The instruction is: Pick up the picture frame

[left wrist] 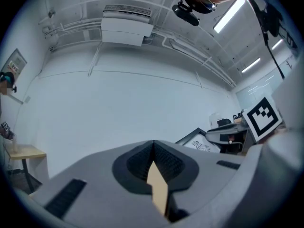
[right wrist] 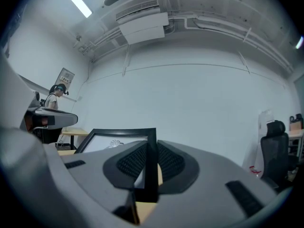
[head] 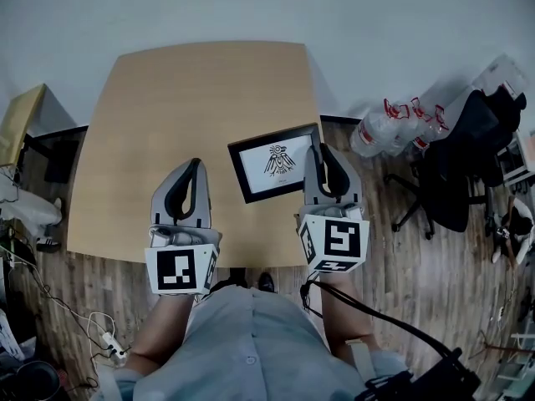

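Right tool (head: 318,152) is clamped on the picture frame (head: 274,165), over the counter (head: 184,98) by its right edge; left tool (head: 196,165) is closed, empty.

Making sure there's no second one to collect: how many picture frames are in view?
1. The picture frame is gripped by its right edge in the right gripper, at the wooden table's near right part. No other shows in any view.

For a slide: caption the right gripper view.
Right gripper, jaws shut on the black picture frame, before a white wall.
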Available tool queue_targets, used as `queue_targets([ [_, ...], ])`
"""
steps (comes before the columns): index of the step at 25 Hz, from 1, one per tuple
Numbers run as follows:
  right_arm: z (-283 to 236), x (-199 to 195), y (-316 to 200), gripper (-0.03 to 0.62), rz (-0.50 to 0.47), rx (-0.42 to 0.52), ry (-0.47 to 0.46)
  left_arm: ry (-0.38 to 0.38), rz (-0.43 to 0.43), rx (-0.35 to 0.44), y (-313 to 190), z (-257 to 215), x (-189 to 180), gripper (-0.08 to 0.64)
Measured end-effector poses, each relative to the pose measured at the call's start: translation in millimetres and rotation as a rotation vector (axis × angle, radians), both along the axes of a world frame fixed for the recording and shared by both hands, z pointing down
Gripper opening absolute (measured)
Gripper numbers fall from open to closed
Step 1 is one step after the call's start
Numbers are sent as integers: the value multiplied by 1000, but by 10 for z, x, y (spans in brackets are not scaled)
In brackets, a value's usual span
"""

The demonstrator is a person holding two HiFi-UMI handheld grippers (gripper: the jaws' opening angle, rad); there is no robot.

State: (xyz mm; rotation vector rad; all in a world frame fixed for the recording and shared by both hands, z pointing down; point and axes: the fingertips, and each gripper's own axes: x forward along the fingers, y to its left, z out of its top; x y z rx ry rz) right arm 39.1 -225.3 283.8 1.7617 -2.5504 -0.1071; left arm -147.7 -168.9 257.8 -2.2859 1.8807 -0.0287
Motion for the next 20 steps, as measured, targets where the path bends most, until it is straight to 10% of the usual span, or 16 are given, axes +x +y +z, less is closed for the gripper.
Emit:
queue_targets([
  [20,-88,-147,-10,61,10,18,-8,-1,6,13,-54,-52,-160,2],
])
